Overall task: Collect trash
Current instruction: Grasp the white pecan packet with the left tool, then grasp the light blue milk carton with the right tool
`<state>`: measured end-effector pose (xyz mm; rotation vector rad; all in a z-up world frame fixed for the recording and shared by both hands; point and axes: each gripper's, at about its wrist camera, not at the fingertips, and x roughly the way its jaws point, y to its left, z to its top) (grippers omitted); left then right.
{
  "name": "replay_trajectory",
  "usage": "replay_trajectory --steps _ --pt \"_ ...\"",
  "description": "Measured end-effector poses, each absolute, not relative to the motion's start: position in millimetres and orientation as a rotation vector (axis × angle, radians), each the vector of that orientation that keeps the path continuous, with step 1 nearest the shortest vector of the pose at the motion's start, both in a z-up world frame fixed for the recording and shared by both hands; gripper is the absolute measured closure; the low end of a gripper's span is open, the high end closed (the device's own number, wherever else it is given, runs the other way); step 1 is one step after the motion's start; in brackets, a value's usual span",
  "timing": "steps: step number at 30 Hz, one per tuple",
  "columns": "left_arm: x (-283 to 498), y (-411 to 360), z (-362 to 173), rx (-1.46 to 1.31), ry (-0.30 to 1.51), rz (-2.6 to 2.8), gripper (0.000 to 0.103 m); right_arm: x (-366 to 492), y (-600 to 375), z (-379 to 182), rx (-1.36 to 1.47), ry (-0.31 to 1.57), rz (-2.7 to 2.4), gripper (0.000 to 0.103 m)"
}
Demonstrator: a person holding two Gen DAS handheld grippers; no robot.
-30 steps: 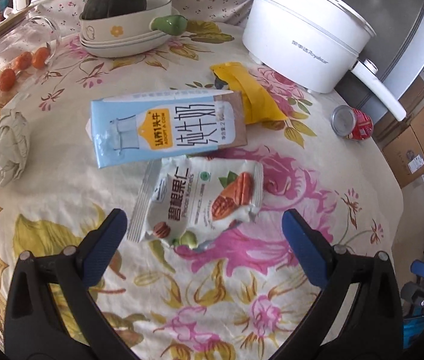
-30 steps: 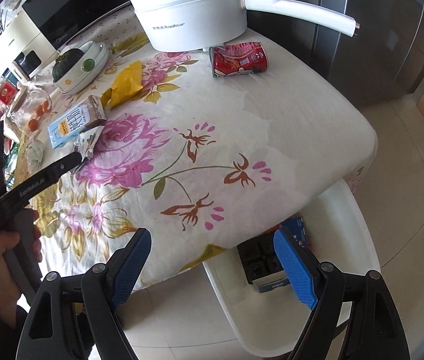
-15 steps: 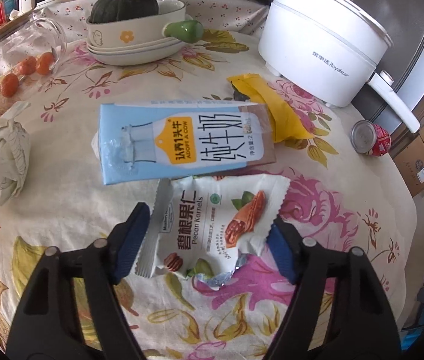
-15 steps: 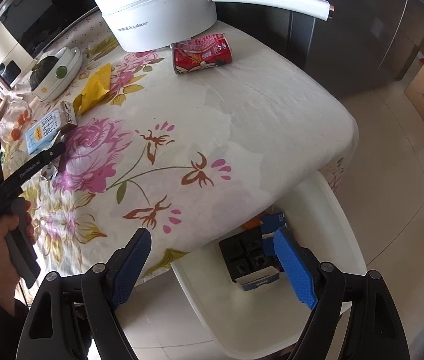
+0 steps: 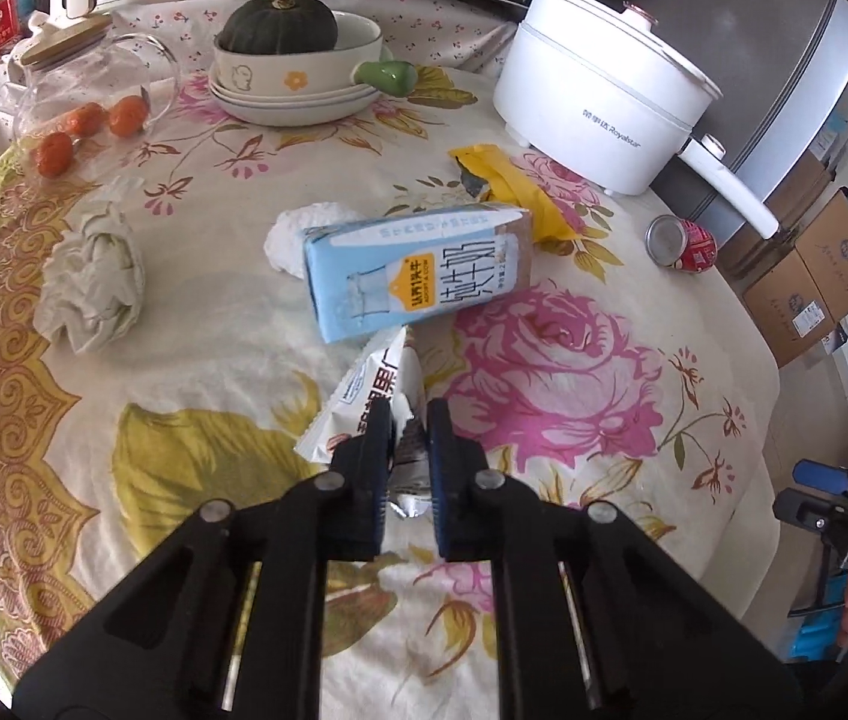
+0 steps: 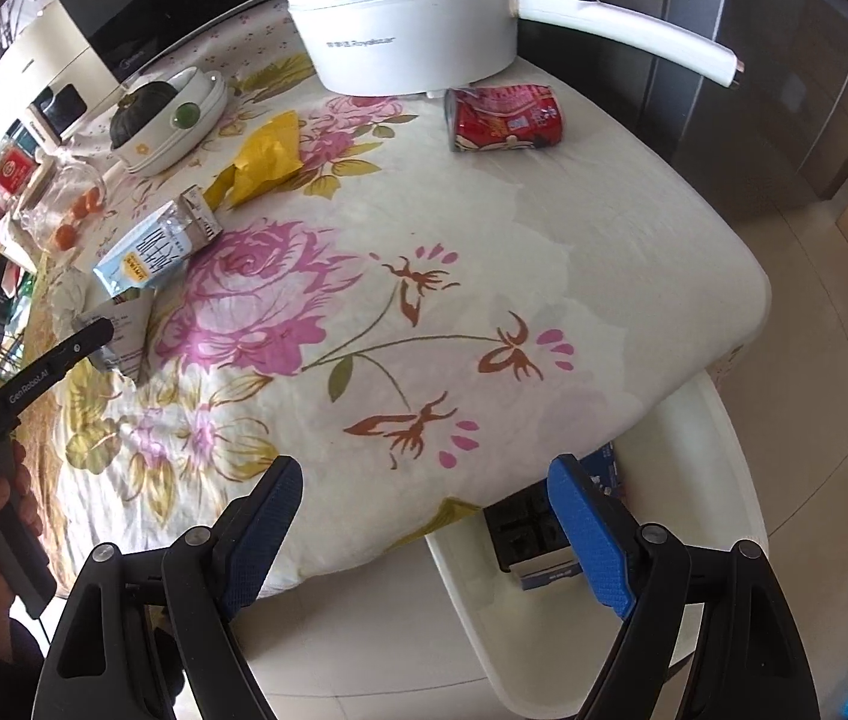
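My left gripper (image 5: 408, 414) is shut on a white pecan snack bag (image 5: 372, 396), crumpled between the fingers and lifted off the floral tablecloth; the bag also shows in the right wrist view (image 6: 117, 336). Just beyond lie a blue milk carton (image 5: 417, 273), a yellow wrapper (image 5: 514, 192), a white tissue (image 5: 291, 237), a crumpled grey-white paper (image 5: 90, 279) and a red can (image 5: 685, 243) on its side. My right gripper (image 6: 424, 504) is open and empty at the table's near edge, above a white bin (image 6: 718, 480) that holds dark and blue packaging (image 6: 529, 531).
A white electric pot (image 5: 598, 120) with a long handle stands at the back right. A bowl with a dark squash (image 5: 297, 60) and a glass jar with small oranges (image 5: 87, 114) are at the back left. Cardboard boxes (image 5: 814, 282) sit on the floor.
My left gripper closed on the snack bag and lifted it, pulling back from the carton. The right gripper shifted slightly over the bin and stayed open.
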<state>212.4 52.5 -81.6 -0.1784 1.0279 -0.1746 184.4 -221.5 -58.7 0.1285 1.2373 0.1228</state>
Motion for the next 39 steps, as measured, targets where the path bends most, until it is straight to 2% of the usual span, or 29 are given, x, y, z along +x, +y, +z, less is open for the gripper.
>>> replay_trajectory --steps 9,14,21,27,34,37,39 --pt "183.8 103.4 -46.8 -0.158 0.956 -0.153 0.094 223.7 -150.1 -51.7 0.140 1.227 0.173 0.018" --pt "174.8 141.3 -35.8 -0.231 0.925 -0.117 0.094 262.2 -105.4 -48.3 0.245 1.206 0.203 0.018" --pt "166.3 168.5 -32.6 -0.300 0.912 -0.104 0.094 305.8 -63.2 -75.3 0.360 1.248 0.150 0.018" --pt "164.1 180.7 -33.1 -0.328 0.909 -0.091 0.094 330.6 -48.6 -91.1 0.572 1.259 0.097 0.018" --pt "163.0 188.6 -33.8 -0.351 0.911 -0.078 0.094 343.3 -33.5 -112.9 0.551 1.261 -0.005 0.017" --pt "162.6 188.1 -35.9 -0.343 0.920 -0.078 0.094 340.0 -30.9 -110.3 0.531 1.265 0.024 0.026" --pt "161.6 187.1 -37.1 -0.335 0.925 -0.077 0.094 336.0 -32.2 -105.7 0.519 1.276 0.051 0.041"
